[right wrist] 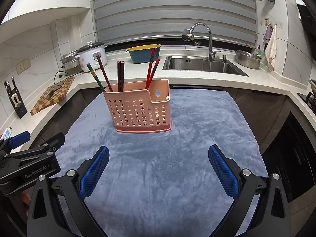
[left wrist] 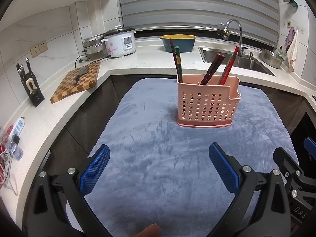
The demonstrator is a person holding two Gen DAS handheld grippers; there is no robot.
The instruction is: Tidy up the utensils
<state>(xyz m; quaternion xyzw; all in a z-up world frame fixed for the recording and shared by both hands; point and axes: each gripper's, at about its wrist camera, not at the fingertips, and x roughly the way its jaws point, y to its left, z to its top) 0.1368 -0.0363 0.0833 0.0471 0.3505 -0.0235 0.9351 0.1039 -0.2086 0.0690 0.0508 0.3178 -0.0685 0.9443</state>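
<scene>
Perforated pink plastic holder (left wrist: 207, 102) stands upright at frame centre on plush grey-blue cloth (left wrist: 158, 158), chopsticks (left wrist: 212, 70) inside. Left tool (left wrist: 159, 158) and right tool (right wrist: 158, 159) both released, empty, ribbed blue pads.

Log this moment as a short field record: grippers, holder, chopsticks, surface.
left gripper: open, empty, above the cloth
right gripper: open, empty, above the cloth
holder: pink perforated basket, upright on the cloth
chopsticks: six standing in the basket, leaning, in three pairs
surface: blue-grey cloth, no loose utensils visible on it
task state: looks finished, judging by the bare cloth
</scene>
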